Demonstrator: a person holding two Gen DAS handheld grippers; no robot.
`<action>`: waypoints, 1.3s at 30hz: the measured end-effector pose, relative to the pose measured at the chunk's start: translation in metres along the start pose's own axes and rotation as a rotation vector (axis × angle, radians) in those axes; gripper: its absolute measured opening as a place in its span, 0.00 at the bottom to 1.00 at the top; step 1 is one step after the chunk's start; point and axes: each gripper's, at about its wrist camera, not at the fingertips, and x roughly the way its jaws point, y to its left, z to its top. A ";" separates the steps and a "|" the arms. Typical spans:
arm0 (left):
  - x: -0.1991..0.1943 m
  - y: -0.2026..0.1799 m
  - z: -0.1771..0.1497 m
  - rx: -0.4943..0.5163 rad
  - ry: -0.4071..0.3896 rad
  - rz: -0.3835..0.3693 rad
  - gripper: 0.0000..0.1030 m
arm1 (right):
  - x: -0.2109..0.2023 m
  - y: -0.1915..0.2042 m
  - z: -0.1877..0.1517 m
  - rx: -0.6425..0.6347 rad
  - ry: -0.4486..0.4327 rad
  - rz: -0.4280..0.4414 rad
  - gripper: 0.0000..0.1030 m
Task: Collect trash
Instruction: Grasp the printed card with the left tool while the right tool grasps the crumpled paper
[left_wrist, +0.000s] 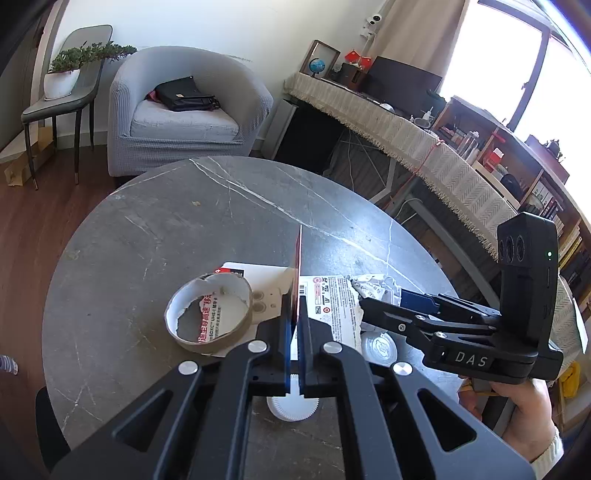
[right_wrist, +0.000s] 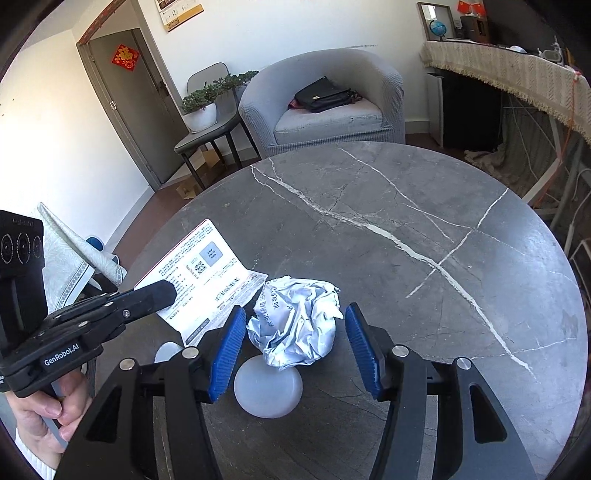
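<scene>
Left wrist: left gripper (left_wrist: 293, 314) pinches card (left_wrist: 298, 273) upright. Right gripper (right_wrist: 295, 347) spread around paper ball (right_wrist: 295, 325) on table (right_wrist: 406, 221). Tape ring (left_wrist: 208, 314), lids (right_wrist: 267, 387) uncollected; early.

Crumpled paper ball (right_wrist: 295, 325) on matt (veined) stone table (right_wrist: 406, 229).

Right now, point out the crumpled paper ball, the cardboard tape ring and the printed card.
crumpled paper ball (right_wrist: 295, 326), right wrist view, middle of the wad.
cardboard tape ring (left_wrist: 184, 341), left wrist view, near outer wall.
printed card (right_wrist: 201, 258), right wrist view, printed face centre.
</scene>
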 end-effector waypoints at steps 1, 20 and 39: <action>0.000 -0.001 0.001 -0.003 -0.001 -0.004 0.03 | 0.000 0.000 0.000 0.004 -0.005 -0.001 0.55; -0.007 0.004 0.002 -0.116 -0.033 -0.155 0.01 | -0.035 0.002 0.010 -0.012 -0.096 -0.035 0.29; -0.075 0.006 -0.007 -0.190 -0.113 -0.272 0.01 | -0.055 0.027 -0.006 -0.002 -0.147 -0.016 0.28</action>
